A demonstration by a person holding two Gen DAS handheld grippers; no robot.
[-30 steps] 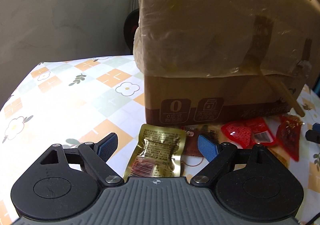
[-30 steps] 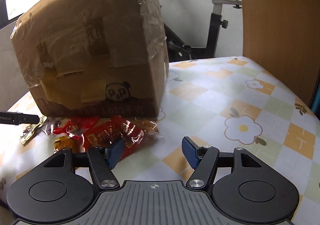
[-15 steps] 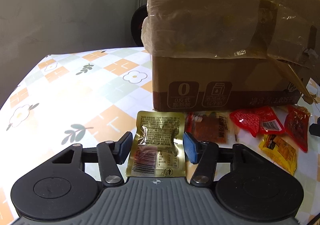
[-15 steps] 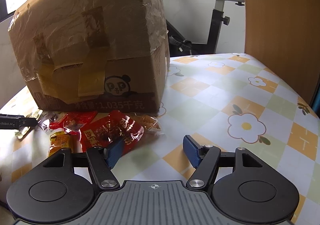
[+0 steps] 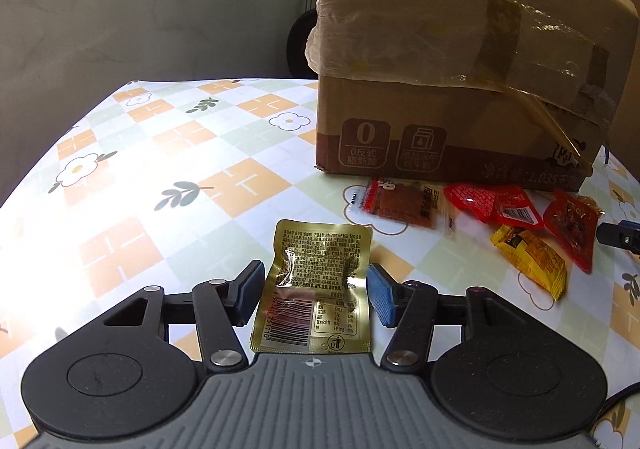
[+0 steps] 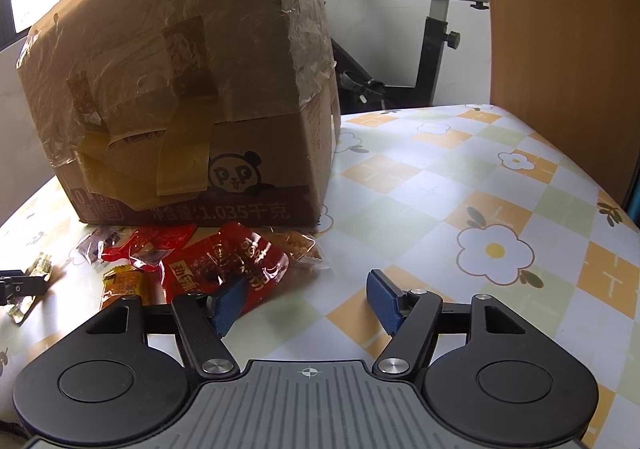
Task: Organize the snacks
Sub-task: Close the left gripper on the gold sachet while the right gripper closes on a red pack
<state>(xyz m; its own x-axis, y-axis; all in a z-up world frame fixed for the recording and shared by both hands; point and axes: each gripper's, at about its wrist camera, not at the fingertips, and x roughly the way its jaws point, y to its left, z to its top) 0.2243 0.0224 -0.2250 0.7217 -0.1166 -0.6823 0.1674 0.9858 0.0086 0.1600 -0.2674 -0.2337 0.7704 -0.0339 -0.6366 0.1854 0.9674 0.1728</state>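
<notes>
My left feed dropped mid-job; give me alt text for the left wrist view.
The left gripper straddles a gold foil snack packet lying barcode-up on the flowered tablecloth, its blue pads at the packet's edges. Beyond lie red and yellow snack packets in front of a taped cardboard box.

Gold pouch [image 5: 318,285]: glossy foil, crinkled
Box [image 6: 192,97]: matt cardboard, wrinkled shiny tape
Red packets [image 6: 224,265]: glossy plastic
Tablecloth [image 5: 160,177]: smooth, slight sheen
Gripper pads [image 5: 380,299]: ribbed blue rubber
</notes>
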